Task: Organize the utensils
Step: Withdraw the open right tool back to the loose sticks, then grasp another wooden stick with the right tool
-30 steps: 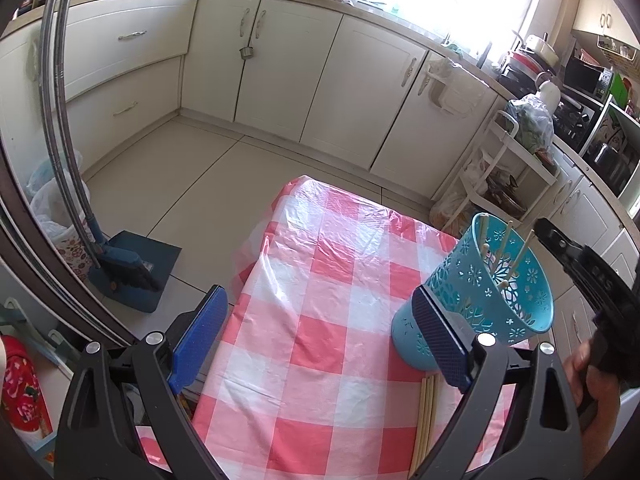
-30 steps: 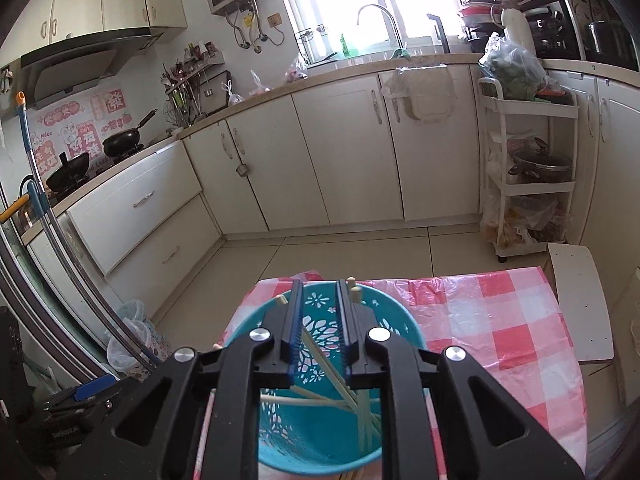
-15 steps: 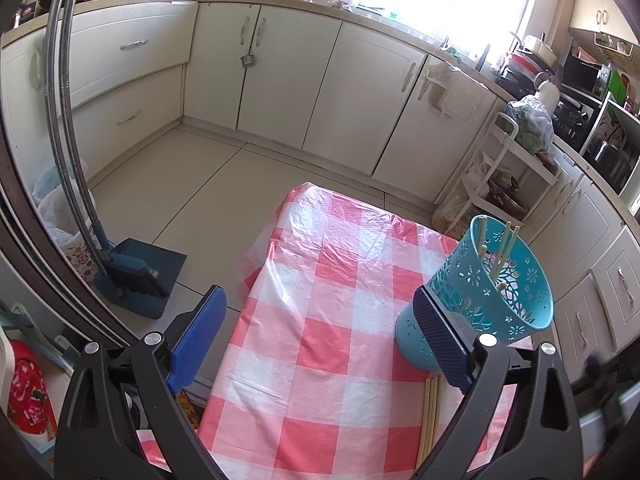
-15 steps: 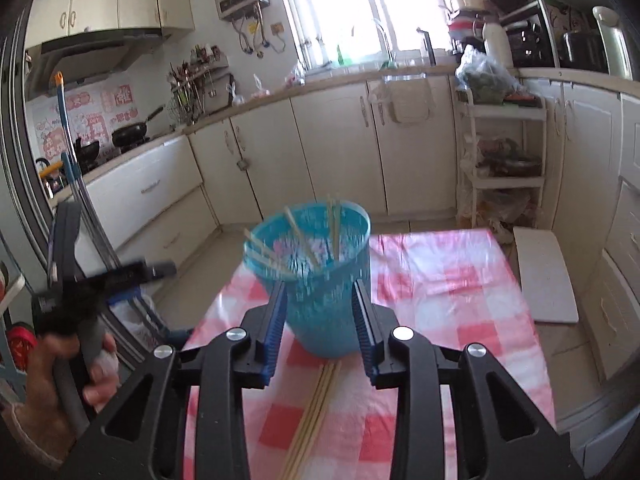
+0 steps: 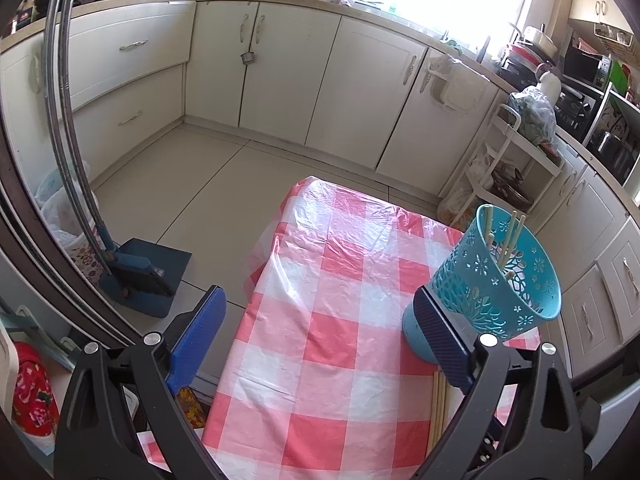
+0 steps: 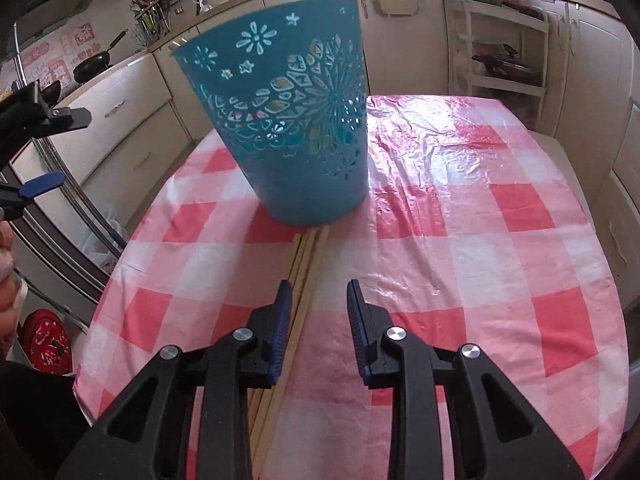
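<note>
A teal cut-out utensil basket [image 5: 492, 280] stands upright on the red-and-white checked table [image 5: 320, 340], with several wooden chopsticks [image 5: 510, 236] standing in it. It also shows in the right wrist view [image 6: 296, 120]. Several loose chopsticks [image 6: 308, 256] lie on the cloth in front of the basket, also in the left wrist view [image 5: 438, 412]. My right gripper [image 6: 316, 292] is open and empty, low over the cloth, its left finger beside the loose chopsticks. My left gripper [image 5: 320, 312] is wide open and empty, above the table's left part.
The table's left edge [image 5: 248, 300] drops to the tiled floor, where a blue dustpan and broom [image 5: 140, 276] stand. White cabinets [image 5: 320, 72] line the far wall. A white shelf cart [image 5: 516, 160] stands beyond the table.
My right gripper has pulled back from above the basket and come down low over the cloth by the loose chopsticks, jaws a little wider. The left gripper has barely moved.
</note>
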### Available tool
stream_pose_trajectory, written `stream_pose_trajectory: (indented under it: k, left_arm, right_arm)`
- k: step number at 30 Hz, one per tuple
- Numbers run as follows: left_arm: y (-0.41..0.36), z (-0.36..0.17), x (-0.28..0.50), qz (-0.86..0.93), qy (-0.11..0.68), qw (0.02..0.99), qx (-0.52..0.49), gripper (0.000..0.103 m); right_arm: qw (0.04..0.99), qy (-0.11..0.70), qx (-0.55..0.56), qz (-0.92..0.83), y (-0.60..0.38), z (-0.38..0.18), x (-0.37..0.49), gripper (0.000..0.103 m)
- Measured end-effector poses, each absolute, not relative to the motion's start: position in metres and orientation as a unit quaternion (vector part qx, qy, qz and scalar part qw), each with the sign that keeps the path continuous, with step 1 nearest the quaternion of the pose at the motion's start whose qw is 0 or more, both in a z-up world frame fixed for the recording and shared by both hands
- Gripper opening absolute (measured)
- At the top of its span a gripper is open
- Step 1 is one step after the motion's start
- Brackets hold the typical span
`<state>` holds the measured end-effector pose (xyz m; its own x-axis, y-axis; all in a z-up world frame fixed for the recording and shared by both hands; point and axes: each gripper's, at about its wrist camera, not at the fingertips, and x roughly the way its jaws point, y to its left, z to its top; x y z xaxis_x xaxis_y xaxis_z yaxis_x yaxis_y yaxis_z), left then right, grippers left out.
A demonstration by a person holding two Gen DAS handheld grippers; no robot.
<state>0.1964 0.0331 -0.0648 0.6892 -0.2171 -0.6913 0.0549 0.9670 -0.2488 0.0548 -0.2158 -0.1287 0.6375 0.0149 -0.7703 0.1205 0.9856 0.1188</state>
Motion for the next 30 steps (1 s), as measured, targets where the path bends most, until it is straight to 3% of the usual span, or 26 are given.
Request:
stream_pose_trajectory:
  k: [13, 20, 30]
  left_arm:
    - [0.025, -0.069, 0.197, -0.079, 0.395, 0.911, -0.088, 0.091]
    - [0.026, -0.069, 0.197, -0.079, 0.396, 0.911, -0.089, 0.091]
    - [0.036, -0.071, 0.197, -0.075, 0.4, 0.908, -0.099, 0.091]
  right_arm:
    - [0.894, 0.445, 0.039, -0.042, -0.209, -0.147, 0.07, 0.023]
    - [0.887, 0.461, -0.005, -0.033, -0.21, -0.146, 0.06, 0.011]
    - [0.884, 0.462, 0.027, -0.063, -0.243, -0.142, 0.025, 0.008]
